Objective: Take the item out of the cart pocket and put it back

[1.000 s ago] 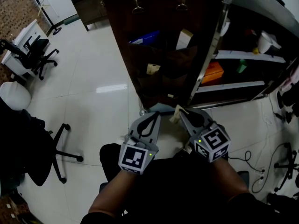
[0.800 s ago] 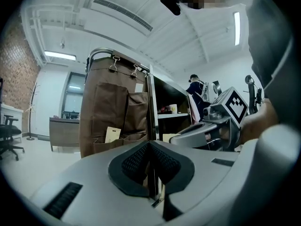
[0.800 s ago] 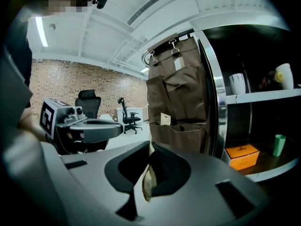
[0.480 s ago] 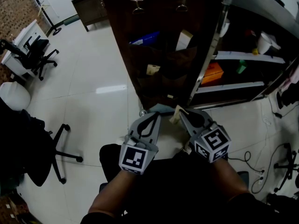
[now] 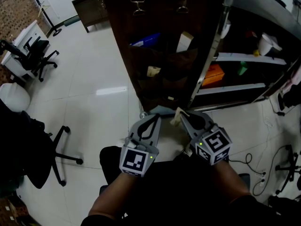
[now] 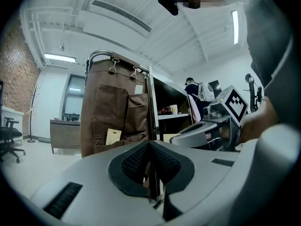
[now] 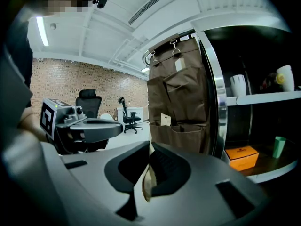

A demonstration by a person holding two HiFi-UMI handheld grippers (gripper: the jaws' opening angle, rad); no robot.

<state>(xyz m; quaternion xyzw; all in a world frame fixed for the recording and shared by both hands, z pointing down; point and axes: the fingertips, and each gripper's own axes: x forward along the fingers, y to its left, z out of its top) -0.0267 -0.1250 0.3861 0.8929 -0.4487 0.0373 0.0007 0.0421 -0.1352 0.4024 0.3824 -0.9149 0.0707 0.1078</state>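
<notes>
A brown fabric pocket organizer [image 5: 164, 55] hangs by clips on the side of a metal cart. Its pockets hold a blue item [image 5: 146, 39], a pale box [image 5: 185, 40] and a beige card [image 5: 153, 70]. In front of the cart's foot, my right gripper [image 5: 180, 114] is shut on a thin beige packet [image 5: 176, 117]. The right gripper view shows the packet [image 7: 147, 186] pinched between the pads. Just to its left, my left gripper [image 5: 155, 117] is shut with nothing in it; its pads [image 6: 162, 161] meet in the left gripper view. Both grippers are held close together, below the pockets.
The cart's shelves [image 5: 251, 58] on the right carry an orange box [image 5: 214, 73], a green cup [image 5: 242, 68] and white cups. Office chairs [image 5: 35, 53] stand at the left on the white tiled floor. Cables [image 5: 256, 166] lie on the floor at the right.
</notes>
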